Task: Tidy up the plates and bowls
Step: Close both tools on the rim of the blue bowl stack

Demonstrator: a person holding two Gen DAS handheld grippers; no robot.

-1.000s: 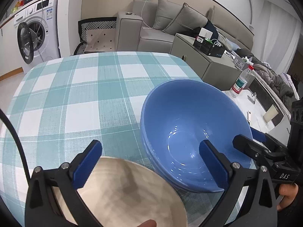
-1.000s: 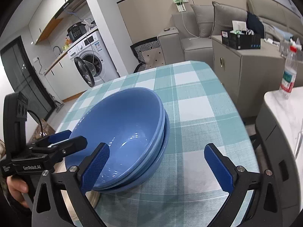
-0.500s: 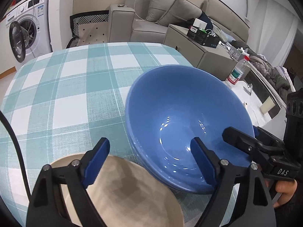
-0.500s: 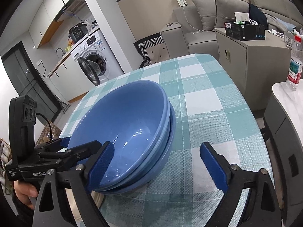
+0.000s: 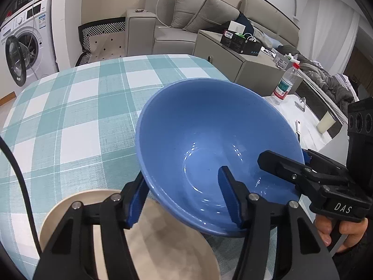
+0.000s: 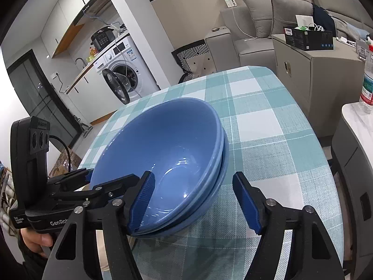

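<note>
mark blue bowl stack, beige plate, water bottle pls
blue bowls (image 6: 167,144), right wrist view, inner wall of top bowl
beige plate (image 5: 163,252), left wrist view, bare face between the fingers
water bottle (image 5: 284,84), left wrist view, on its label

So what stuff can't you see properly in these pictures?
- Bowl count: the blue bowls are nested; the right wrist view shows stacked rims, but the bottoms are hidden.
- Beige plate: cut off by the bottom edge and covered by the left gripper in the left wrist view.
- Bottle label: too small to read.
- Whether the jaws press the rim: the bowl wall hides the contact.
</note>
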